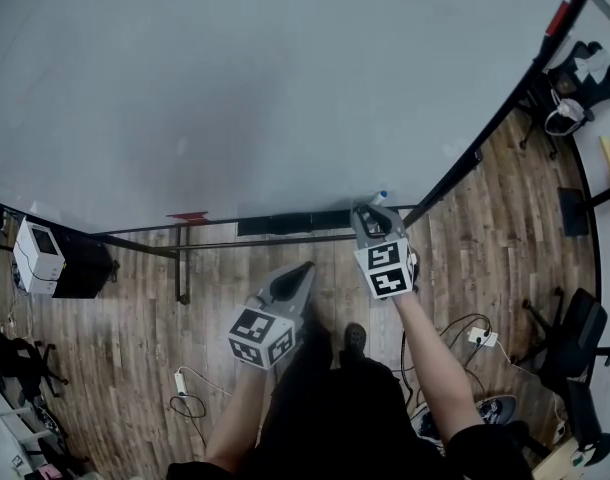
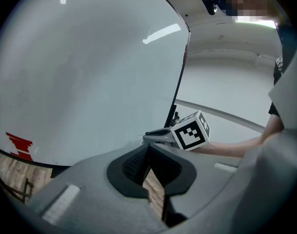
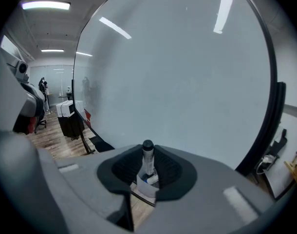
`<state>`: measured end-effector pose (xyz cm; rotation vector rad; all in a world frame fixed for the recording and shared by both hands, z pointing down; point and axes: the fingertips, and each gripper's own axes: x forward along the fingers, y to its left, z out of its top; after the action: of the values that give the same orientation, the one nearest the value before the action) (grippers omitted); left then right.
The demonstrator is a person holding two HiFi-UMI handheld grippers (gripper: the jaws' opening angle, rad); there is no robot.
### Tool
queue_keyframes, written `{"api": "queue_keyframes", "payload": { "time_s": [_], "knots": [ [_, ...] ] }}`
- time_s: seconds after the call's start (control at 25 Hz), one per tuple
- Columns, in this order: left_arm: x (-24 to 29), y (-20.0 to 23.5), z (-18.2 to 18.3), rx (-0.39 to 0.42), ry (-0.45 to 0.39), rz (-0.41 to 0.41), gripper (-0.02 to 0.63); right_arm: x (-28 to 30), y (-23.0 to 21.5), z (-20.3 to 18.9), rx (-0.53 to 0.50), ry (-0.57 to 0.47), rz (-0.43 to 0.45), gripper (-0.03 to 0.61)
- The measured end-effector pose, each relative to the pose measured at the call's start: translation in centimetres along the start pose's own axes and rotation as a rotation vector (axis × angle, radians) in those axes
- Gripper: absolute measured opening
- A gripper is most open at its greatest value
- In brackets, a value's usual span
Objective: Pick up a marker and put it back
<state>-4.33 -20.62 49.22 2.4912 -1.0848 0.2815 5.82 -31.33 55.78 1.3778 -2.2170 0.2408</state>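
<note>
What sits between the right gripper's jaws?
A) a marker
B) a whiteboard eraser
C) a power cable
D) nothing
A: the right gripper view shows a marker with a dark cap standing upright between the jaws of the right gripper, in front of the whiteboard.

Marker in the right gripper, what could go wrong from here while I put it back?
1. The marker stands upright between the pads of the right gripper, its dark cap sticking out above them. If the grip is loose, it could tilt or slip.
2. The whiteboard sits close ahead, so the cap may bump it on the way back.
</note>
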Motion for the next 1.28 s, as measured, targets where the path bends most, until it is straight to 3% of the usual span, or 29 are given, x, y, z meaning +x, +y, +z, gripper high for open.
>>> {"api": "queue_keyframes", "payload": {
  "time_s": [0.52,1.04,1.28],
  "knots": [
    [-2.0,-3.7,0.5,0.019,-0.059,0.038,0.011,-7.7,-0.9,5.2,-0.003,-0.194,0.026,0.077],
    [-3.4,-9.8,-1.5,0.023,-0.081,0.069,0.011,-16.4,0.1,4.4,0.060,-0.311,0.148,0.077],
    [-4.2,-10.4,-2.1,0.021,-0.090,0.107,0.011,-19.6,1.6,4.1,0.052,-0.365,0.222,0.077]
  ]
}}
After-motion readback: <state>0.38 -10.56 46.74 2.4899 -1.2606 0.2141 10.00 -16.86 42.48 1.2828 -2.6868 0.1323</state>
